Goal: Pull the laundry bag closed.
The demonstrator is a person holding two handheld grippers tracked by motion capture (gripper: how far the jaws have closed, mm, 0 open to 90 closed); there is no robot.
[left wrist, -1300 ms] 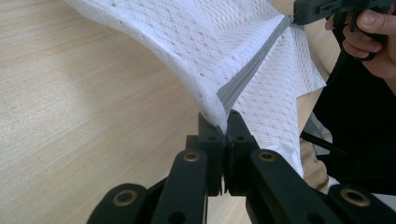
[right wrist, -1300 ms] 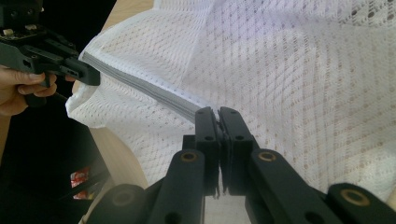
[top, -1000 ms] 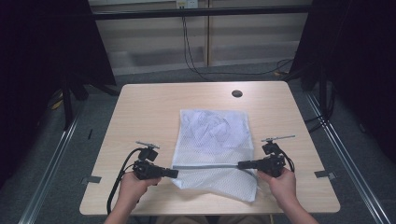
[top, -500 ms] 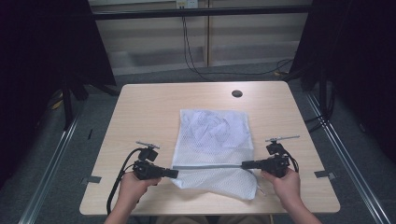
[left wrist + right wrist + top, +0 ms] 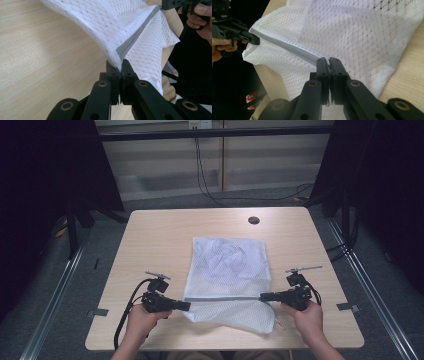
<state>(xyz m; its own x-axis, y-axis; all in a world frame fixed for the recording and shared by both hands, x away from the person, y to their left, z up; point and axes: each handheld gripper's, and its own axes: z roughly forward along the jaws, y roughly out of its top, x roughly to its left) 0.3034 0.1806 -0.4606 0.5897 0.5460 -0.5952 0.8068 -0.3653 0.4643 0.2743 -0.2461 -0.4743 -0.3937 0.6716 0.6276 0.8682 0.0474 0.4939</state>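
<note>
A white mesh laundry bag [image 5: 228, 270] with a grey zipper band [image 5: 225, 298] lies on the wooden table [image 5: 160, 245]. My left gripper [image 5: 186, 306] is shut on the left end of the zipper band [image 5: 130, 45], jaws pressed together on the fabric [image 5: 121, 67]. My right gripper [image 5: 263, 296] is shut on the right end of the band [image 5: 287, 46], seen close in the right gripper view [image 5: 329, 61]. The band is stretched taut between them, lifted a little off the table, and the bag's near flap [image 5: 235, 314] hangs below it. White cloth shows inside the bag [image 5: 227, 255].
A round dark hole [image 5: 254, 220] sits near the table's far edge. Cables trail from both grippers; the left one loops [image 5: 125, 312] over the table's front. Dark curtains stand at both sides, metal rails [image 5: 60, 290] run beside the table.
The right gripper has shifted slightly to the right, drawing the zipper band tighter. The left gripper has stayed where it was.
</note>
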